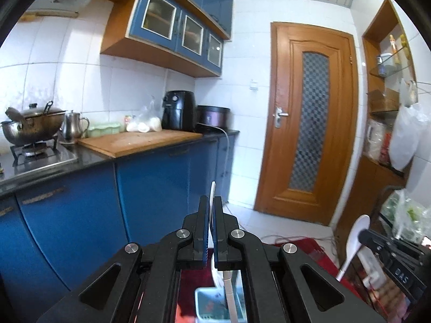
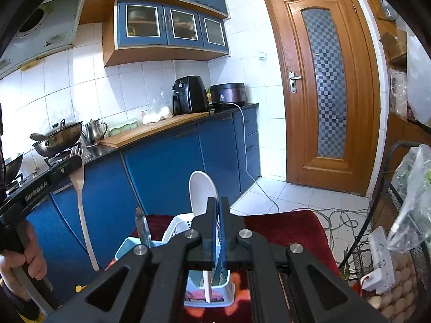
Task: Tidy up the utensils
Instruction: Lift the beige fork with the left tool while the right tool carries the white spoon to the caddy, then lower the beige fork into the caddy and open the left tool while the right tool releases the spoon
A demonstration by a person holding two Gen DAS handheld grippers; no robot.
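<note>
Blue kitchen cabinets fill the background. Both grippers point slightly downward above a red cloth (image 2: 291, 228). Below the right gripper (image 2: 218, 215), a white basket (image 2: 177, 228) and a blue bin (image 2: 126, 247) with a knife (image 2: 141, 226) standing in it. Right jaws pinch a white spoon (image 2: 202, 191), bowl up. Left gripper (image 1: 212, 215) clamps a wooden fork (image 2: 79, 188), tines up, handle hanging below the jaws.
</note>
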